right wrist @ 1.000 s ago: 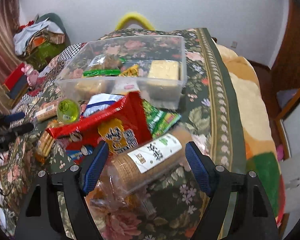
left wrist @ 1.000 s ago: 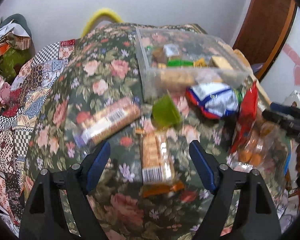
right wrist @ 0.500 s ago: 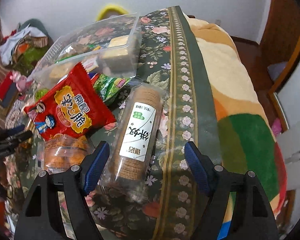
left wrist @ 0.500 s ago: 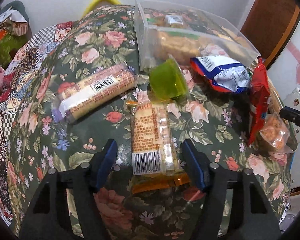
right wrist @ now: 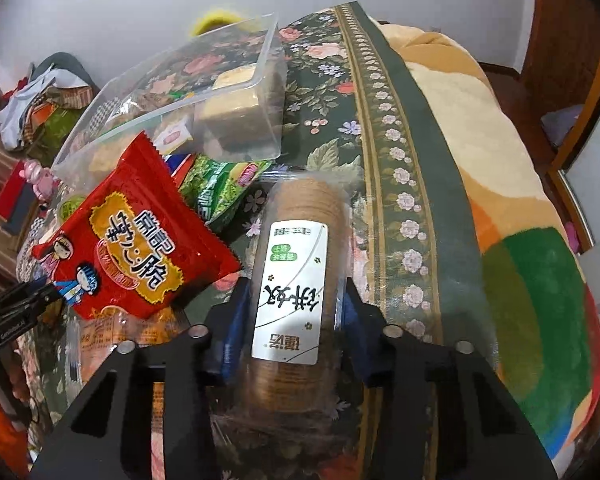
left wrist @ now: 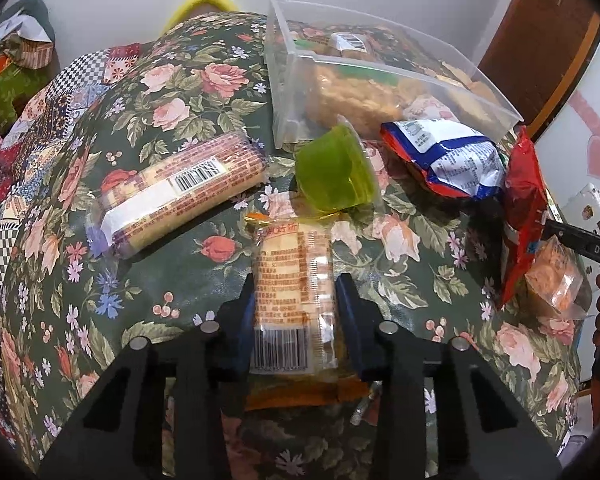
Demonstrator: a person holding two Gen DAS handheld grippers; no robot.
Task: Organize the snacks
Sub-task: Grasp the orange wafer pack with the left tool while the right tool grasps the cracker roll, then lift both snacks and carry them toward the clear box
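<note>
In the left wrist view my left gripper [left wrist: 296, 312] is shut on an orange cracker packet [left wrist: 292, 264] that lies barcode-up on the floral cloth [left wrist: 188, 92]. In the right wrist view my right gripper [right wrist: 294, 320] straddles a round biscuit roll [right wrist: 300, 216] with a white label. Its jaws are closing, and both blue pads touch the wrapper. A clear plastic box [left wrist: 284, 92] holding several snacks stands behind both packets. It also shows in the right wrist view as the clear box [right wrist: 270, 80].
A long cracker packet [left wrist: 180, 196], a green jelly cup [left wrist: 332, 168], a blue-white bag [left wrist: 452, 160] and a red bag [left wrist: 522, 208] lie around the held packet. The red bag [right wrist: 132, 240] and a green bag [right wrist: 220, 184] lie left of the roll. The cloth's edge drops off on the right.
Both grippers came down over their packets and their jaws narrowed. The left closed onto the orange cracker packet; the right rolled into line with the biscuit roll and closed in on it.
</note>
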